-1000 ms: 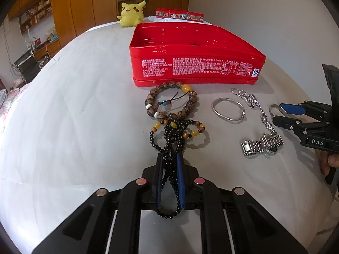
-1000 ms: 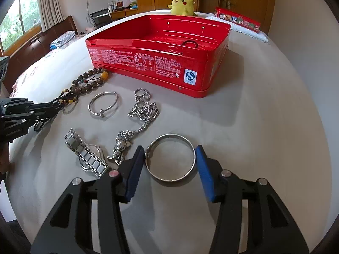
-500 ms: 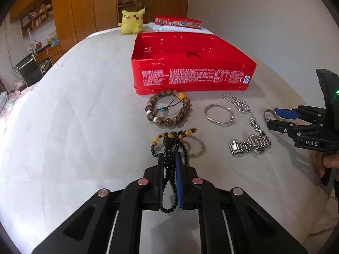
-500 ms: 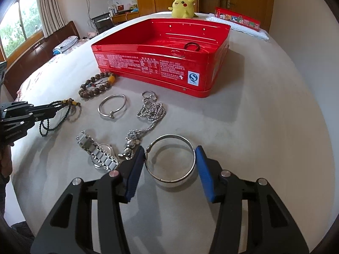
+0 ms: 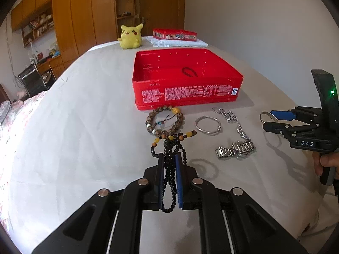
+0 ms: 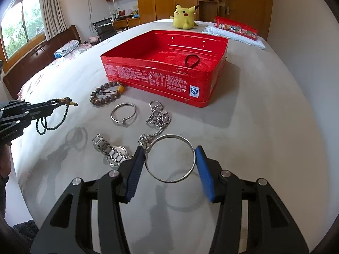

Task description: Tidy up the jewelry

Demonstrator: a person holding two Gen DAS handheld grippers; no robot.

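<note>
On the white bedspread (image 6: 264, 127), at far left, the left gripper (image 6: 45, 111) is clenched on a black bead necklace (image 6: 55, 114) whose loops hang clear above the cloth. Rightward lie a brown bead bracelet (image 6: 107, 94), a thin silver bangle (image 6: 124, 113), a ball chain (image 6: 159, 117) and a metal watch (image 6: 110, 153). Nearest, the right gripper (image 6: 168, 167) grasps a large silver ring bangle (image 6: 170, 158) across its width, lifted. Beyond stands the open red tin (image 6: 161, 78), a dark loop (image 6: 191, 60) inside
</note>
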